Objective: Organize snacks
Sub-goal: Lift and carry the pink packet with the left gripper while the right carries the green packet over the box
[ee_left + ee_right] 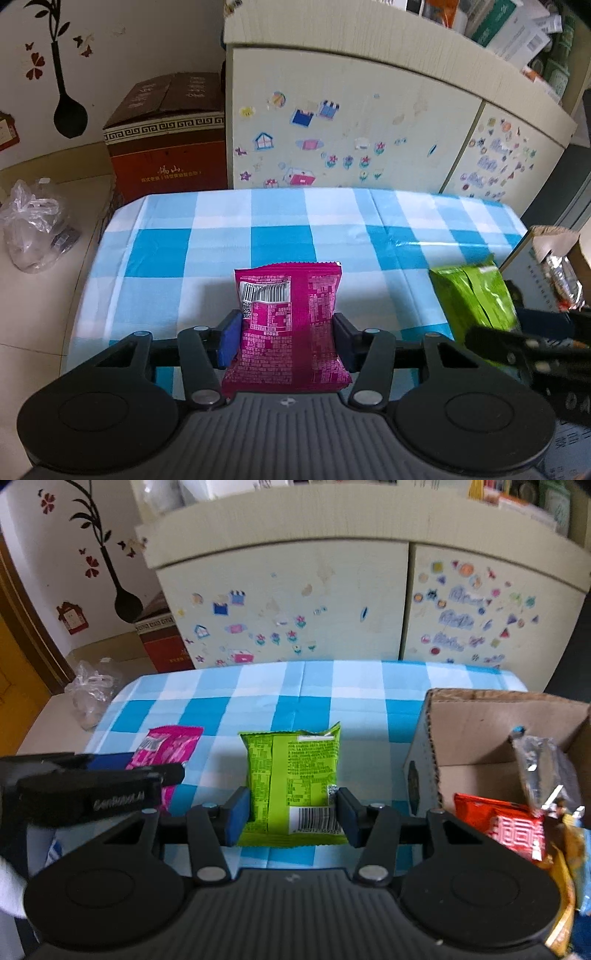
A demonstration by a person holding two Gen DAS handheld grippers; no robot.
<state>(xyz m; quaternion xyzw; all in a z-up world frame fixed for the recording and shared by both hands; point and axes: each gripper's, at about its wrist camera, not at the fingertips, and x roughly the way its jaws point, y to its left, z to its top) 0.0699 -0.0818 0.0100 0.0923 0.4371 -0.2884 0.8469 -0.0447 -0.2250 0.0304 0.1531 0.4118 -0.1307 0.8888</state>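
On the bench with the blue-and-white checked cloth, the left tool has its blue pads against both sides of a magenta foil snack packet, barcode side up. The right tool grips a lime-green foil snack packet the same way. Only the right wrist view shows inside the open brown cardboard box: a red packet and a silver one.

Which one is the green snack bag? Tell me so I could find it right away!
Look at the table with the blue-and-white checked cloth. Beside the open cardboard box there, the green snack bag sits between the right gripper fingers. It is the only lime-green packet; the pink snack bag on its other side is magenta.
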